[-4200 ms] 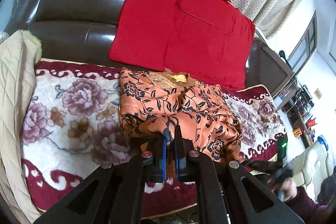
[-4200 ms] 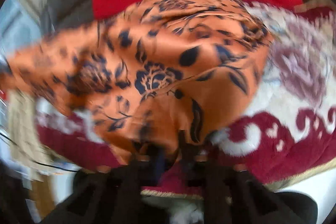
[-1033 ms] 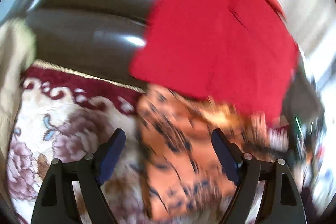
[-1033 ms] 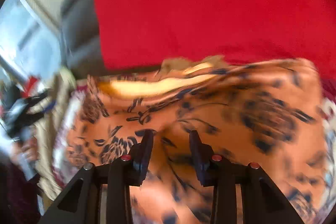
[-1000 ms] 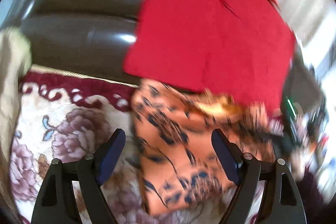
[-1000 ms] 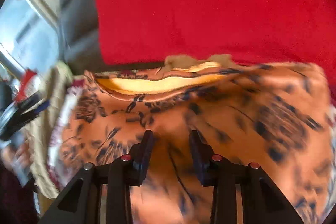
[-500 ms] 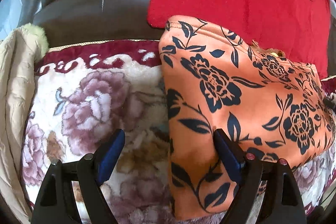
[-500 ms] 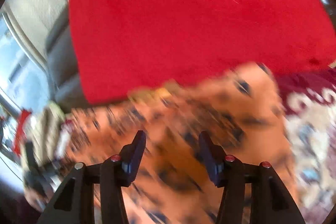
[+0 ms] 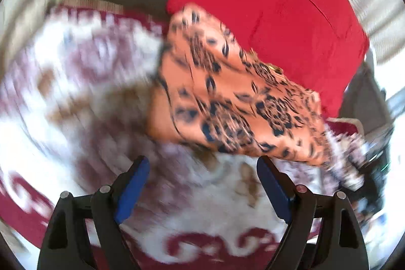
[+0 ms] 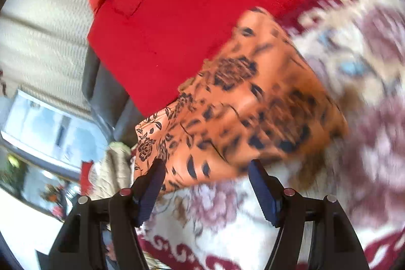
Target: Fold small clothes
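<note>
Your left hand-held gripper (image 9: pixel 202 170) stands wide with nothing between its pads. The folded orange floral garment (image 9: pixel 227 103) lies on the floral blanket (image 9: pixel 83 82), its far edge against the red cushion (image 9: pixel 291 17). Your right hand-held gripper (image 10: pixel 205 172) has just been opening, its pads clear of the garment's near edge.
</note>
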A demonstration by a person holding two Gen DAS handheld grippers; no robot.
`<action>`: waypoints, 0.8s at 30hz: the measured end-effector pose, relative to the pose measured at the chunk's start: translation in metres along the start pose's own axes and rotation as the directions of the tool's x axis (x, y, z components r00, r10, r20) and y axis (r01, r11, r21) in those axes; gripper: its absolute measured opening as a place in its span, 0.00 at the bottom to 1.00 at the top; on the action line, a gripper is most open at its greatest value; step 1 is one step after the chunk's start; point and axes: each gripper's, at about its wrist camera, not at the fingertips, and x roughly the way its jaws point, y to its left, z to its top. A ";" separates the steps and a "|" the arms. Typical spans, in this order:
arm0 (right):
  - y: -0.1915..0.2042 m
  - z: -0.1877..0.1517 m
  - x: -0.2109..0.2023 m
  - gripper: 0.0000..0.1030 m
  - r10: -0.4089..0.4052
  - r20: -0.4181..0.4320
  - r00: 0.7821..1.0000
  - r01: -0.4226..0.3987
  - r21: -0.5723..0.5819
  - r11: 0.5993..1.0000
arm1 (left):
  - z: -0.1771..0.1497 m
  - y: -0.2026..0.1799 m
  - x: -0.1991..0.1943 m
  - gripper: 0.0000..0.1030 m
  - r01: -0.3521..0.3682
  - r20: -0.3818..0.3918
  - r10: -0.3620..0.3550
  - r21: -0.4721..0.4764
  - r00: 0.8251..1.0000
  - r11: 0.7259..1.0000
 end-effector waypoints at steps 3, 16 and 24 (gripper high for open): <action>-0.032 -0.006 -0.003 0.73 0.007 -0.013 1.000 -0.006 0.129 0.992 | -0.002 0.006 0.014 0.84 0.022 0.022 -0.019 -0.137 1.000 0.990; -0.062 0.054 0.047 0.71 0.071 0.129 0.989 -0.100 0.235 0.967 | 0.028 0.017 0.046 0.70 0.143 0.277 -0.033 -0.388 0.960 0.910; -0.021 0.058 0.049 0.18 -0.018 0.188 0.982 0.000 0.093 0.996 | 0.027 0.014 0.036 0.19 0.072 0.266 0.025 -0.347 0.964 0.935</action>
